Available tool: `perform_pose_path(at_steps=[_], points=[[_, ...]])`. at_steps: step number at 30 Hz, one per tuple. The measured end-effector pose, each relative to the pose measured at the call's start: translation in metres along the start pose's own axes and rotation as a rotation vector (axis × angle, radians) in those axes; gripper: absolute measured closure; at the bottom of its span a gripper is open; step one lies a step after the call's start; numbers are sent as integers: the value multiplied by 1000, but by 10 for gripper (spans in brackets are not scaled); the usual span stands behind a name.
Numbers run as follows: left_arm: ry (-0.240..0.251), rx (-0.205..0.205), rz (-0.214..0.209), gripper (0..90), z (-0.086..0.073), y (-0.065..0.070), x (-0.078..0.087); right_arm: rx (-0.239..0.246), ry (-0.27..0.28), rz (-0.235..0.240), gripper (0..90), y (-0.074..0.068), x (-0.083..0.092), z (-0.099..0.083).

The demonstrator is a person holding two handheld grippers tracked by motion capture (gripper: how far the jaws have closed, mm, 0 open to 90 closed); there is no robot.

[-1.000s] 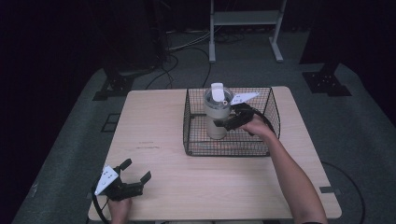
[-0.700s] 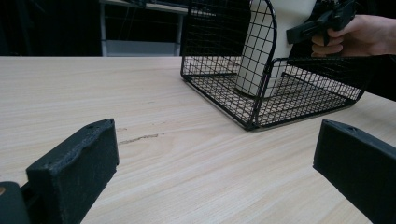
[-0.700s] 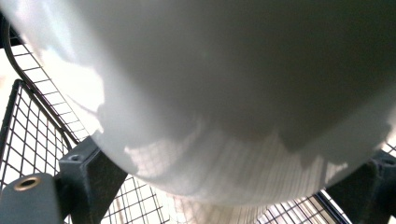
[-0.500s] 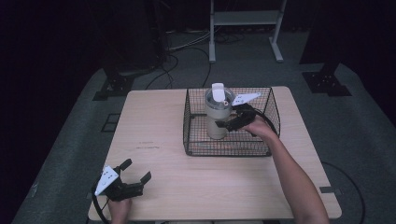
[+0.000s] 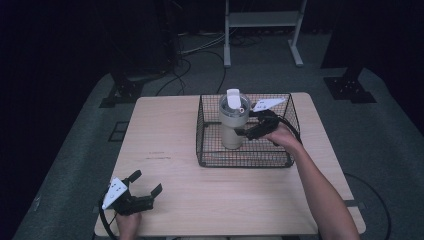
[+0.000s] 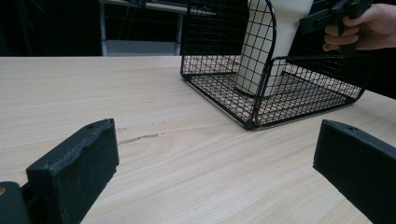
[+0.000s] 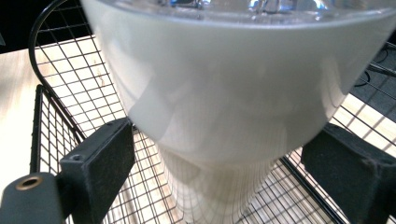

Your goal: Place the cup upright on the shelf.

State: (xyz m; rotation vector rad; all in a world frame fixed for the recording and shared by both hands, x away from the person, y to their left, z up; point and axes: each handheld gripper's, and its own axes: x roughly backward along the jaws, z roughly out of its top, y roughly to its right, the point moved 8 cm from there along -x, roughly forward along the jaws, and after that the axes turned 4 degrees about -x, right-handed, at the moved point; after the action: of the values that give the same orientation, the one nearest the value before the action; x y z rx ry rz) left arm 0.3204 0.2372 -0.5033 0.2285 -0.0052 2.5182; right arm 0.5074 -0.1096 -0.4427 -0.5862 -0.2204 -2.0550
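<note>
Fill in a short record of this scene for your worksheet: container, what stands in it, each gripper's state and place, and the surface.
container: black wire basket, on the table's far half
inside: white tumbler, upright, lid on
right gripper: open, jaws either side of the tumbler, not closed on it
left gripper: open, near the table's front left corner, holding nothing
surface: light wooden table

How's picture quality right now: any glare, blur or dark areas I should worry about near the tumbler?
High view: room dark, table evenly lit, tumbler in the wire basket readable but soft. Right gripper view: the tumbler sits so close that it blurs, with glare on its clear lid rim; right gripper jaws sharp. Left gripper view: crisp wood grain, left gripper jaws slightly soft.
</note>
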Motion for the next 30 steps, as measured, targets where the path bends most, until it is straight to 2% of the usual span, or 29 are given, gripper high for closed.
perform_pose_path(at_steps=[11, 18, 23, 30], points=[[-1, -2, 0, 0, 0, 0, 0, -7, 3, -24, 92, -1, 16, 4], [-1, -3, 1, 0, 0, 0, -1, -18, 11, -24, 92, -6, 26, 8], [-2, -4, 2, 0, 0, 0, -1, -11, 10, -25, 93, -10, 30, 6], [-3, -4, 2, 0, 0, 0, -1, -28, 19, -38, 93, -11, 39, 3]])
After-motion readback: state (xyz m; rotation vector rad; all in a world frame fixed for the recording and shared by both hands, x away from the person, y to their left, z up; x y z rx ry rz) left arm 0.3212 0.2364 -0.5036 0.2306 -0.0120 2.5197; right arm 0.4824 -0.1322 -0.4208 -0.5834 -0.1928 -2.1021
